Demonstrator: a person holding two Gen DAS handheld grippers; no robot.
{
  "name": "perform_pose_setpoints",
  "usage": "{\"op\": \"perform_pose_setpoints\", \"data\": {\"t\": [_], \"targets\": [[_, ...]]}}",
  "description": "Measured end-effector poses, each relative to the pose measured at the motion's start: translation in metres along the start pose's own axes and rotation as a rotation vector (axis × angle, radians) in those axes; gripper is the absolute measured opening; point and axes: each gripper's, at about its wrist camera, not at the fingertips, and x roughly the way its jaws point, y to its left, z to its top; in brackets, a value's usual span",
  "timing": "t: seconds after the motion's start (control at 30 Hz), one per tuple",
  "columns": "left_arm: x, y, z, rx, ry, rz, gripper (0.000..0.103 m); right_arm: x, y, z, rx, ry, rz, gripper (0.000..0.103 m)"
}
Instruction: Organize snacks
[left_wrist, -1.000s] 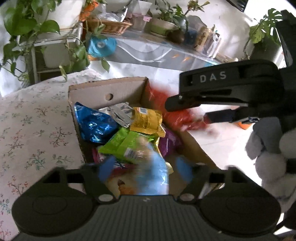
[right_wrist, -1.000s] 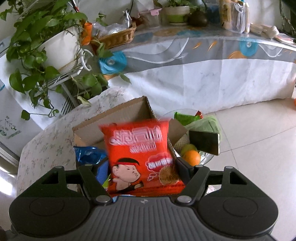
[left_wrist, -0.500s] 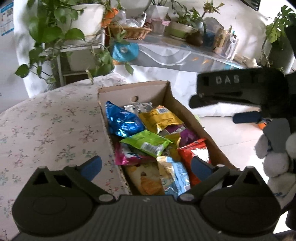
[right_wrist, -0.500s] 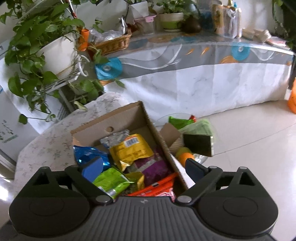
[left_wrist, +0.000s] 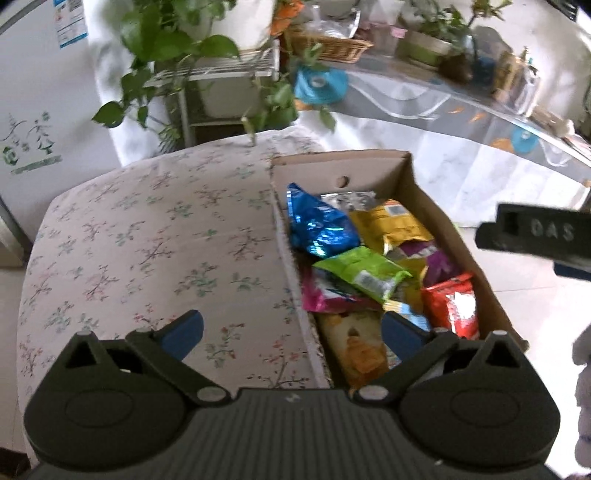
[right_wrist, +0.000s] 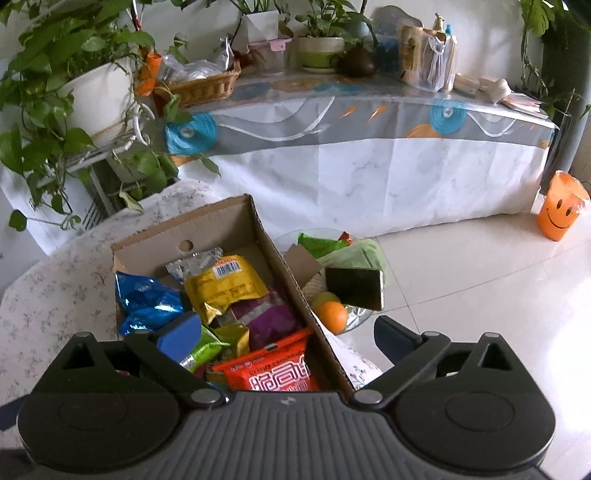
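Note:
A cardboard box (left_wrist: 413, 173) (right_wrist: 221, 218) stands on the floral tablecloth (left_wrist: 147, 229) and holds several snack bags. In it lie a blue bag (left_wrist: 319, 225) (right_wrist: 146, 299), a yellow bag (left_wrist: 391, 225) (right_wrist: 221, 284), a green bag (left_wrist: 360, 271), a purple bag (right_wrist: 269, 317) and a red bag (left_wrist: 452, 302) (right_wrist: 277, 369). My left gripper (left_wrist: 291, 332) is open and empty above the box's near left wall. My right gripper (right_wrist: 288, 336) is open and empty above the box's near right end, and it shows at the right of the left wrist view (left_wrist: 535, 236).
A glass bowl (right_wrist: 354, 321) with an orange, green packets and a dark phone stands right of the box. Behind are a long covered table (right_wrist: 369, 122) with pots and a wicker basket, and a plant rack (left_wrist: 207, 74). An orange smiley bucket (right_wrist: 561, 210) stands on the floor.
The right gripper let go of the red bag, which now lies in the box, and drew back open. The left gripper let go of a light blue bag, opened and moved back left.

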Motion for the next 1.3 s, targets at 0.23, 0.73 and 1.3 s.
{"op": "perform_pose_setpoints", "data": {"t": [0.23, 0.73, 1.3], "targets": [[0.002, 0.001, 0.005, 0.042, 0.003, 0.049, 0.102, 0.007, 0.004, 0.002, -0.021, 0.028, -0.004, 0.103], [0.012, 0.014, 0.03, -0.033, 0.031, 0.056, 0.102, 0.017, 0.018, 0.003, -0.052, 0.067, -0.025, 0.103], [0.02, 0.012, 0.048, -0.042, 0.045, 0.098, 0.102, 0.022, 0.027, 0.003, -0.093, 0.091, -0.037, 0.103]]}}
